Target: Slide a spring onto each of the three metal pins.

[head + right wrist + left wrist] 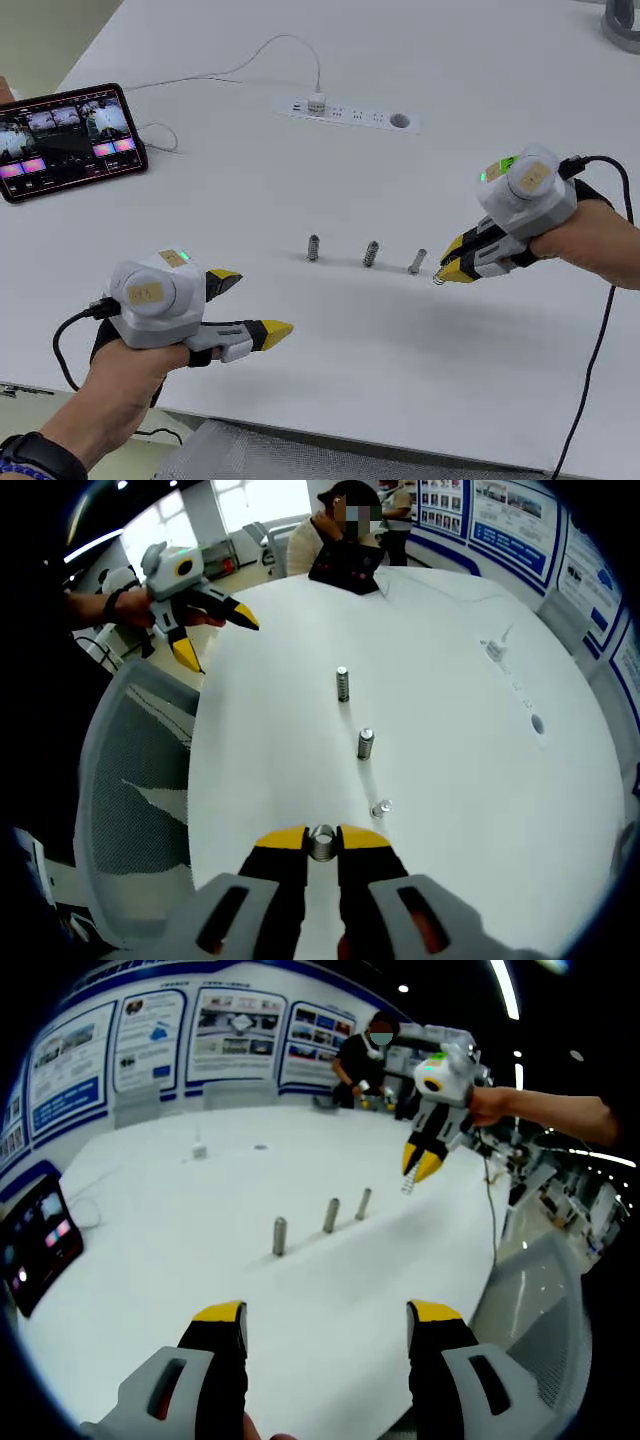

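– Watching the right gripper? It's pressed in on a spring, which pokes out past the yellow tips.

– I see it. Which pin is it for?

– The bare pin, the one at the right end of the row. The middle pin and the far pin both look coiled already, as best I can tell from here.

– So how does the bare one lie from the spring?

– Just beside it, towards the row, not touching. In the right gripper view it sits a little ahead of the jaws and slightly to one side, and you look almost straight down on its top.

– And the axes?

– That's the whole thing, I'd say. The pin stands upright on the worktop. The spring hangs off the tips with its open end down, a bit tilted. It looks to need squaring up over the pin's top before it can drop on.

– What about the left gripper?

– Spread wide, holding nothing, hovering over the near edge and well apart from the pins. The right one is far nearer.
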Motion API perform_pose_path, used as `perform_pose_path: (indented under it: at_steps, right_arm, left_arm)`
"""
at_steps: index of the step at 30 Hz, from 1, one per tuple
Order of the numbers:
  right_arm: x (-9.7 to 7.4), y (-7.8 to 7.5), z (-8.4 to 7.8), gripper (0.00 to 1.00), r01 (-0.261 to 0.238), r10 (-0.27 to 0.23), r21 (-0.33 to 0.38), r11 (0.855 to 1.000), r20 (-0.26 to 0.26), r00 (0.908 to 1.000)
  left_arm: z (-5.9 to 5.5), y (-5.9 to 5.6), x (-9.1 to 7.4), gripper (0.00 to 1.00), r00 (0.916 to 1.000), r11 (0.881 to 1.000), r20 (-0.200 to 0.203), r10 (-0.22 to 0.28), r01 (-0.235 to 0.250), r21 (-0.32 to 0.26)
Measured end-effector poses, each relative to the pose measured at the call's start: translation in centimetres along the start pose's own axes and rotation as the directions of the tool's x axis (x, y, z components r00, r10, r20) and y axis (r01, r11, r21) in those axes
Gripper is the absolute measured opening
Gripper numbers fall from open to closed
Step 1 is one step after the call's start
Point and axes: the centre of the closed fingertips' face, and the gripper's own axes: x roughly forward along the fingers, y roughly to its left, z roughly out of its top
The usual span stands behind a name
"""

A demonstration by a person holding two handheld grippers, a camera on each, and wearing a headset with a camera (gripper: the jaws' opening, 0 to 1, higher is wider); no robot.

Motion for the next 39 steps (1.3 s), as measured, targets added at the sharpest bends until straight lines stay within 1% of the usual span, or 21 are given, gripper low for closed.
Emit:
perform_pose_path:
  at_steps: [6, 10, 18, 26, 33, 39]
  right_arm:
    - [0.1, -1.0, 0.0, 0.12, 0.011, -0.011, -0.001, 1.0, 0.0, 0.9999]
    - [0.2, -1.5, 0.0, 0.12, 0.015, -0.015, -0.004, 1.0, -0.005, 0.9999]
    - [0.4, -2.6, 0.1, 0.12, 0.022, -0.022, -0.01, 1.0, -0.01, 0.9997]
    - [0.7, -3.4, 0.0, 0.12, 0.022, -0.023, -0.02, 1.0, -0.019, 0.9996]
    - [1.0, -4.1, 0.1, 0.12, 0.034, -0.034, -0.028, 0.999, -0.018, 0.9992]
    - [1.3, -4.7, 0.4, 0.12, 0.034, -0.034, -0.027, 0.999, -0.013, 0.9993]
  left_arm:
    - [0.0, 0.2, -0.1, 0.69, 0.9999, 1.0, 0.002, 0.014, -0.014, -0.02]
    - [0.0, 0.2, -0.2, 0.72, 0.9998, 0.999, 0.008, 0.015, -0.015, -0.03]
    - [-0.6, 0.8, -0.4, 0.78, 0.9992, 0.998, -0.007, 0.04, -0.04, -0.05]
    - [-0.9, 0.9, -0.6, 0.82, 0.9988, 0.997, -0.015, 0.047, -0.048, -0.065]
    - [-1.1, 0.8, -0.7, 0.84, 0.9986, 0.996, -0.025, 0.047, -0.048, -0.07]
    - [-1.2, 0.8, -0.8, 0.84, 0.9984, 0.996, -0.026, 0.05, -0.052, -0.076]
